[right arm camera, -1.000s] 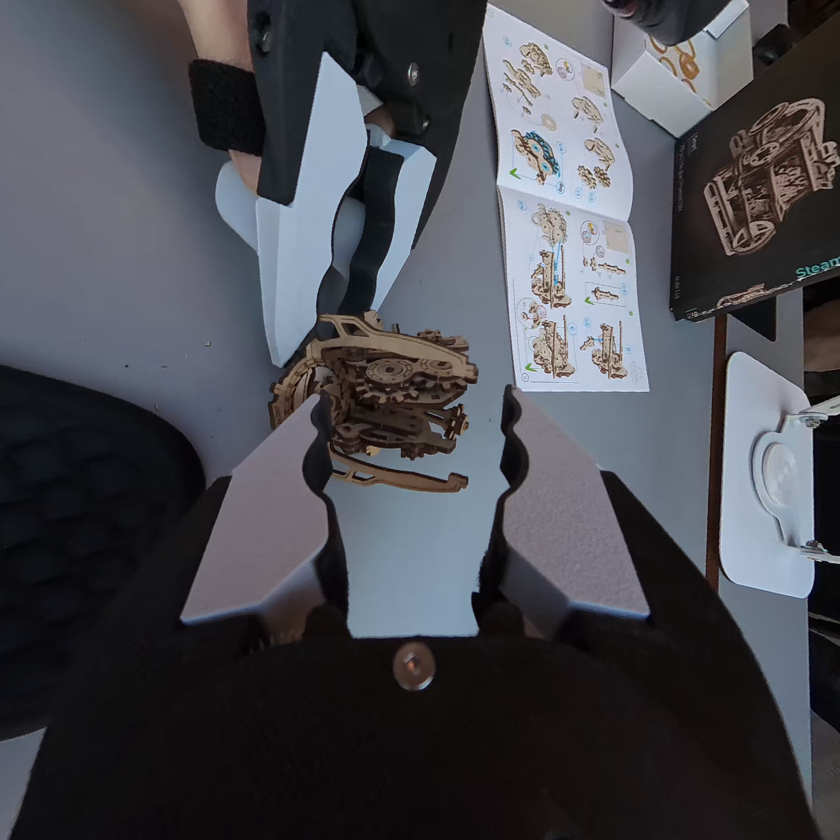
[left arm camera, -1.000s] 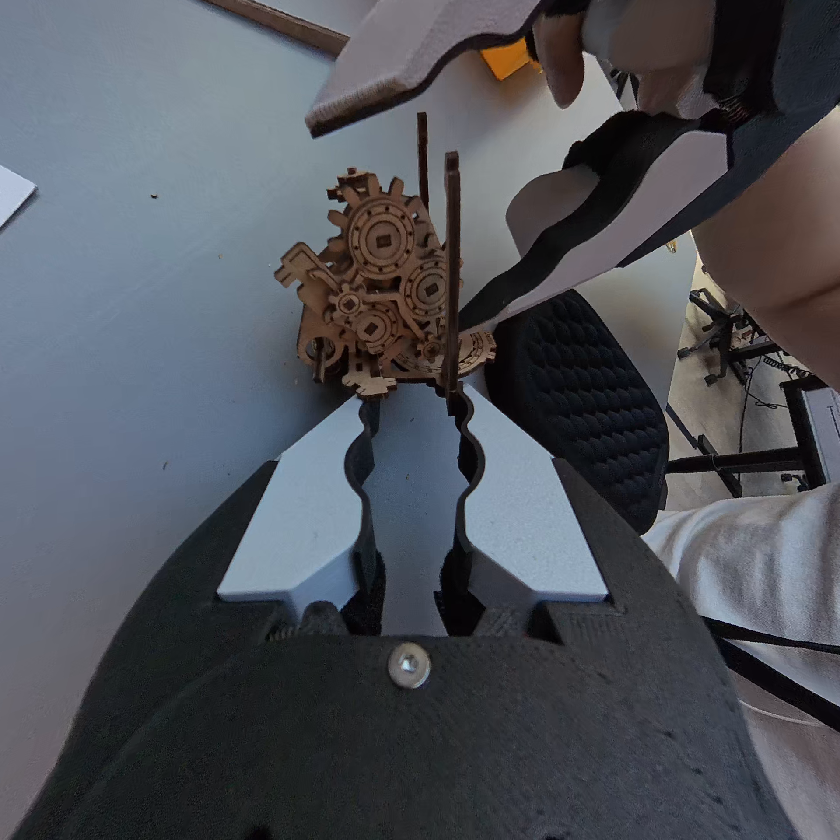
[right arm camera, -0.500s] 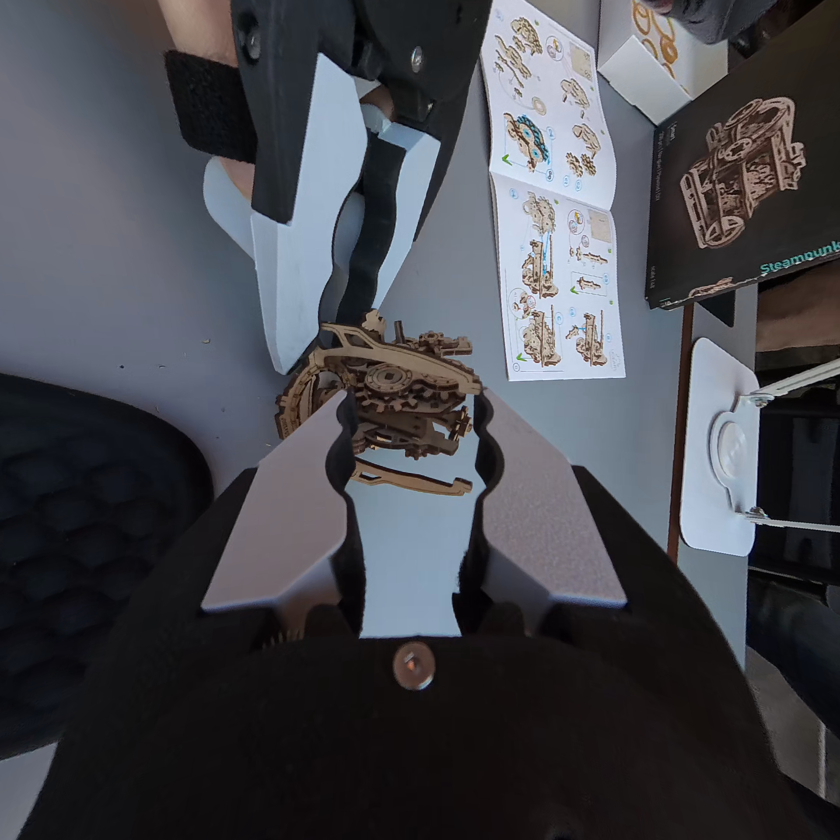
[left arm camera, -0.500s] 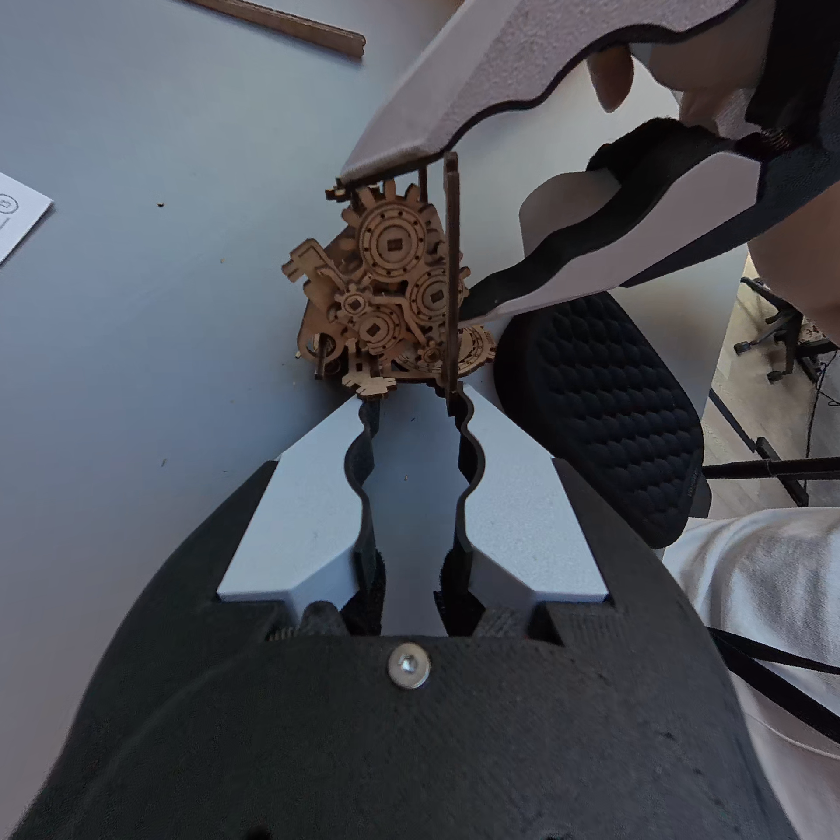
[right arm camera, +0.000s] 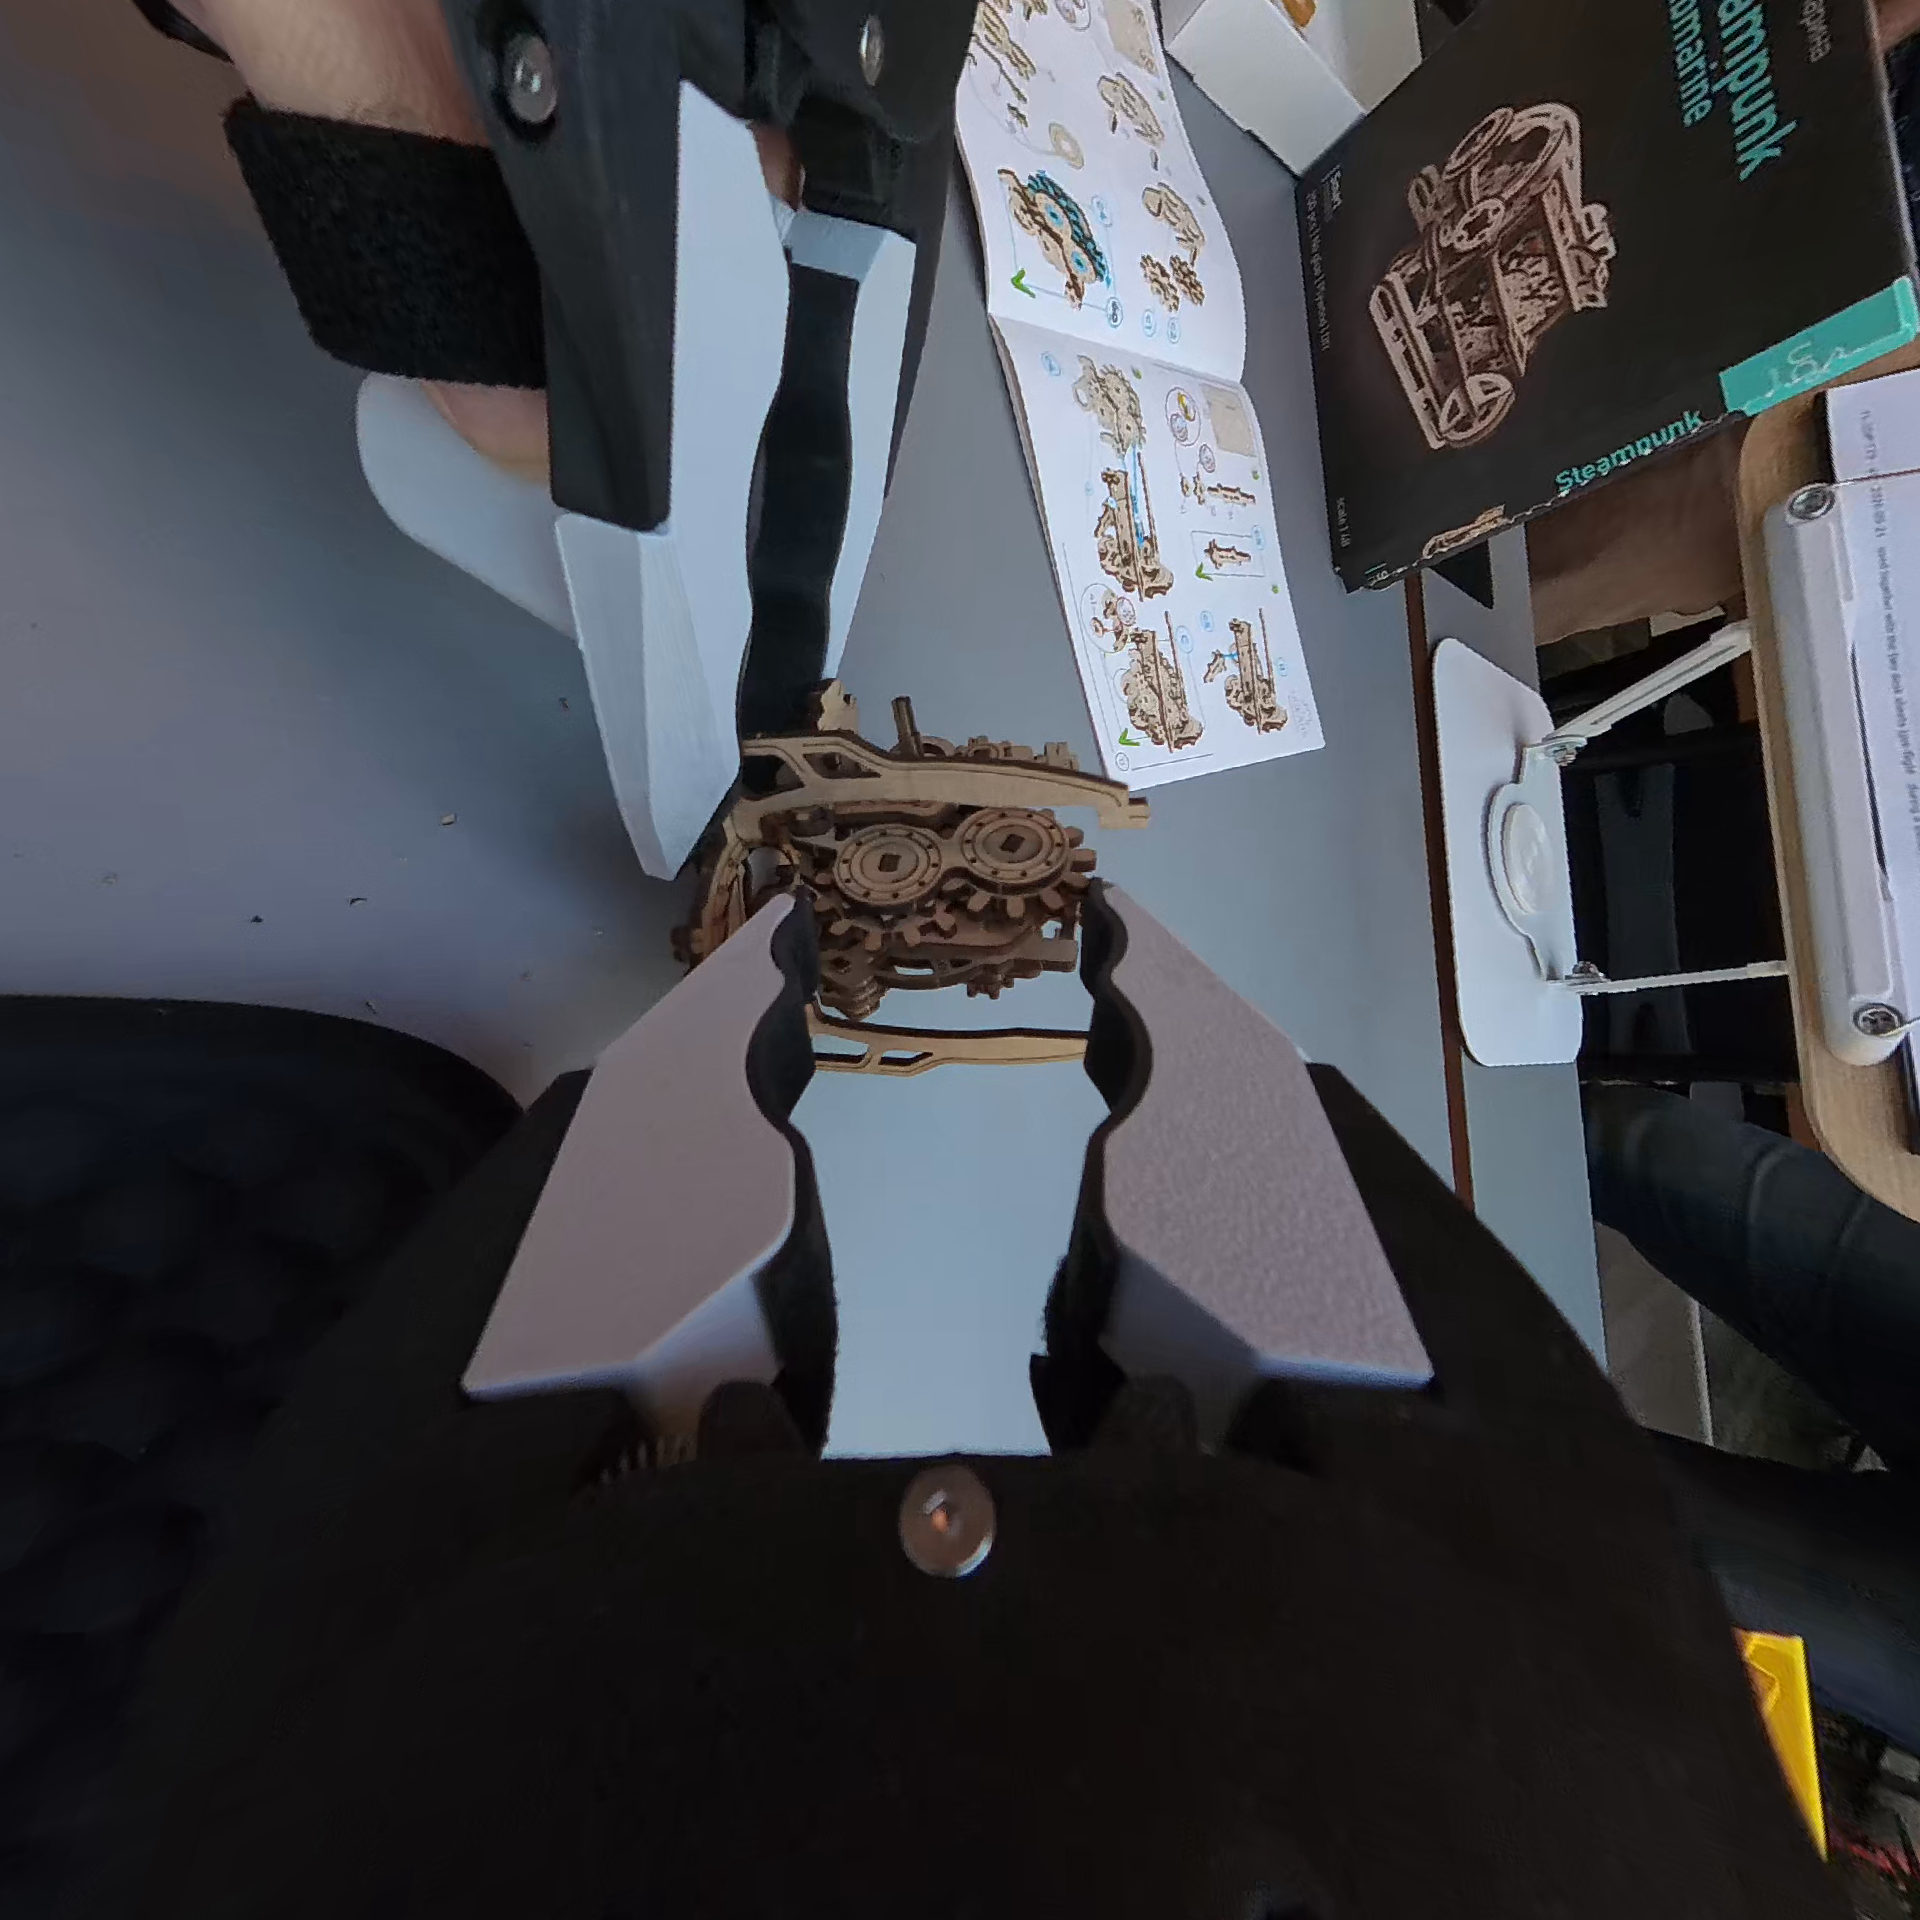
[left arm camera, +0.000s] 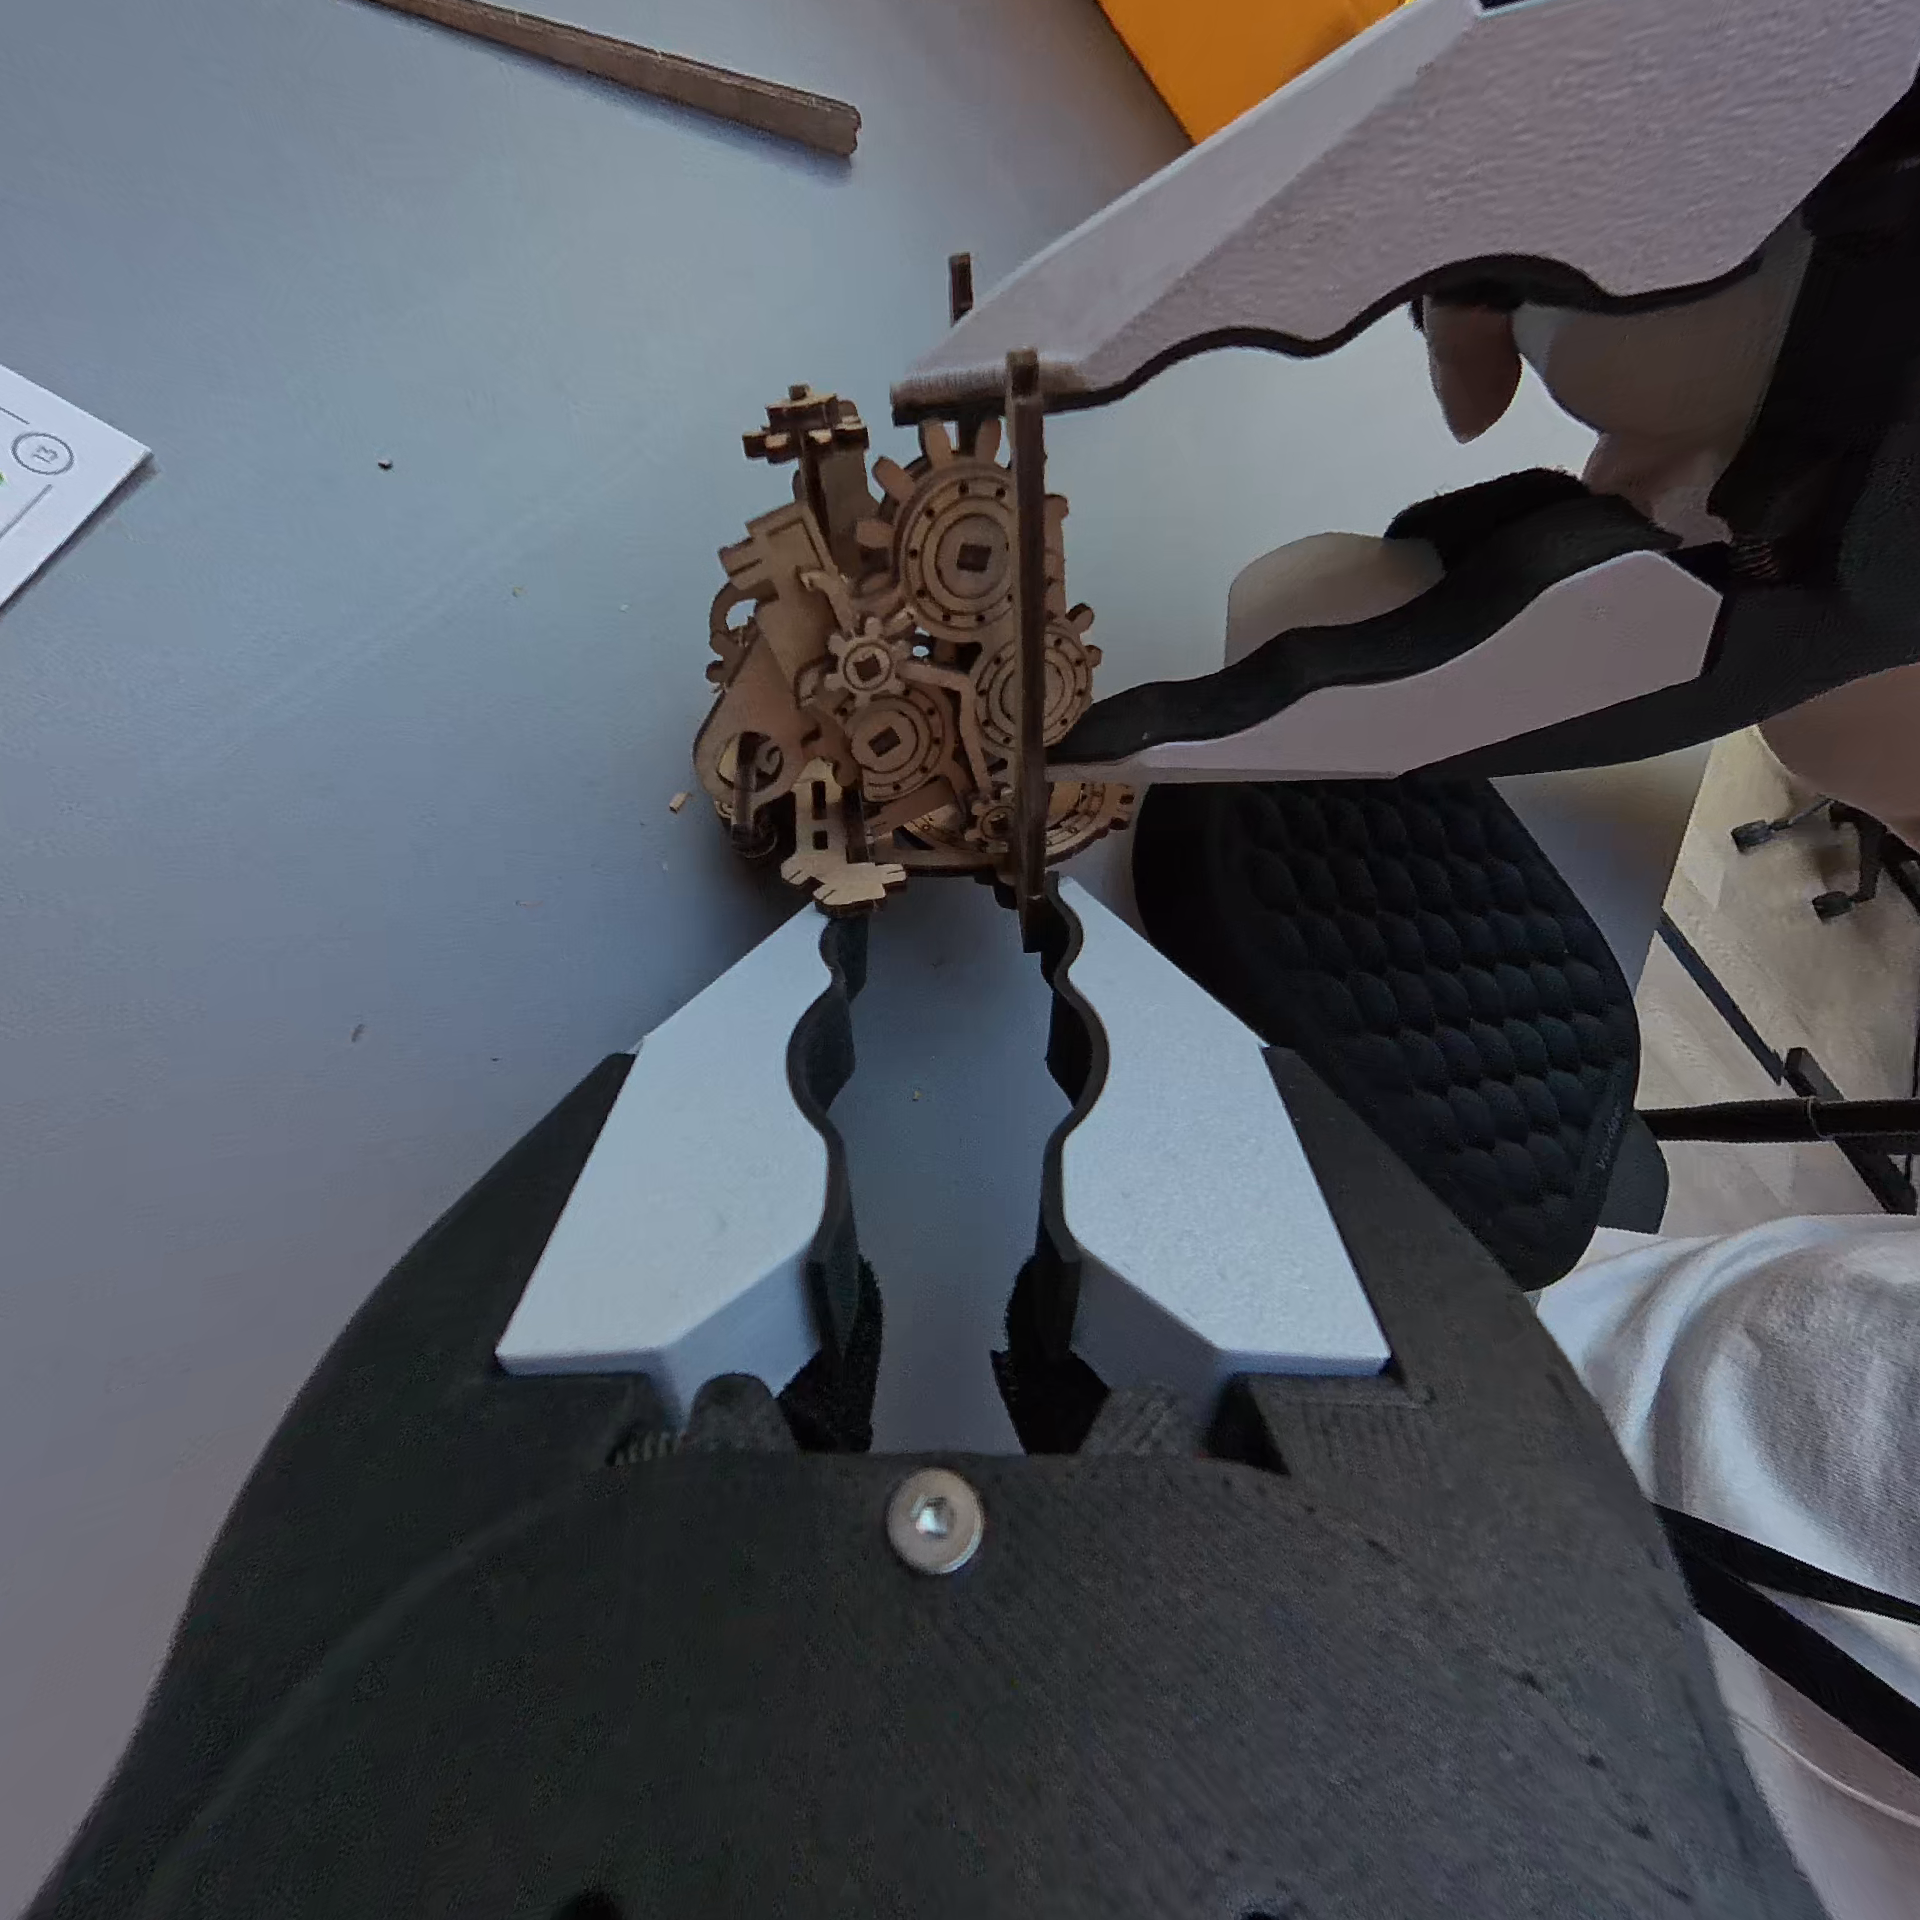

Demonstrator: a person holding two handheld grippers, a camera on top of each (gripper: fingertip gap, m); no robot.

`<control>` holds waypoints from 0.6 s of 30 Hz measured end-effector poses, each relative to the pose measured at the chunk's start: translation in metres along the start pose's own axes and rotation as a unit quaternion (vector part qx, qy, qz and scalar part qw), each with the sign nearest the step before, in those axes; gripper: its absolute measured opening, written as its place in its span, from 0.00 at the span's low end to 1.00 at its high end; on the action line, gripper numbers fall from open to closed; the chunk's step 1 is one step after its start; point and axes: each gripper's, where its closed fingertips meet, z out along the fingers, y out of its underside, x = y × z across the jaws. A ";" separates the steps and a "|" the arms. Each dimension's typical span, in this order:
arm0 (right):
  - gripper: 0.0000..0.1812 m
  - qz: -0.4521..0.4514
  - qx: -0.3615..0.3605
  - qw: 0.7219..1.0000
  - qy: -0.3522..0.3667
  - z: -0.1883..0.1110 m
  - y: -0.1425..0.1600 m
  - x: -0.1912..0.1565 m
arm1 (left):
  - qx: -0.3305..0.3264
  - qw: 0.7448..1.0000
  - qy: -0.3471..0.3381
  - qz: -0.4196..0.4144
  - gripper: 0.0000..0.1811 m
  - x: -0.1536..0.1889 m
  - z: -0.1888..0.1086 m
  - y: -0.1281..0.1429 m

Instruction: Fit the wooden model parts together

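model: wooden gear model (right arm camera: 914, 894) on the grey surface (left arm camera: 312, 831) | left gripper (left arm camera: 945, 914) fingers closed on its 9 o'clock end | right gripper (right arm camera: 940, 925) fingers gripping the gear stack | advice: squeeze evenly, brace left, avoid bending thin frames

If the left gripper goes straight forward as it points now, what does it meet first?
Most likely the wooden gear model: it stands directly ahead of the left gripper, whose fingertips already seem to touch its near edge.

The wooden gear model (right arm camera: 914, 894) stands on the tabletop (right arm camera: 208, 727), between the left hand-held gripper (right arm camera: 769, 707) behind it and the right hand-held gripper (right arm camera: 940, 935) before it (right wrist view). Farther right lies the instruction booklet (right arm camera: 1143, 457), then the model's box (right arm camera: 1579, 270).
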 end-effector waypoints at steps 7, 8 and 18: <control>0.28 0.018 -0.020 1.000 0.006 -0.001 0.001 -0.001 | 0.005 1.000 -0.005 -0.002 0.18 0.001 0.000 0.000; 0.28 0.020 -0.020 1.000 0.011 -0.001 0.001 -0.001 | 0.006 1.000 -0.004 -0.002 0.18 0.001 0.000 0.001; 0.25 0.007 -0.011 1.000 0.015 -0.005 -0.007 -0.001 | 0.004 1.000 -0.002 0.006 0.18 0.001 0.001 0.001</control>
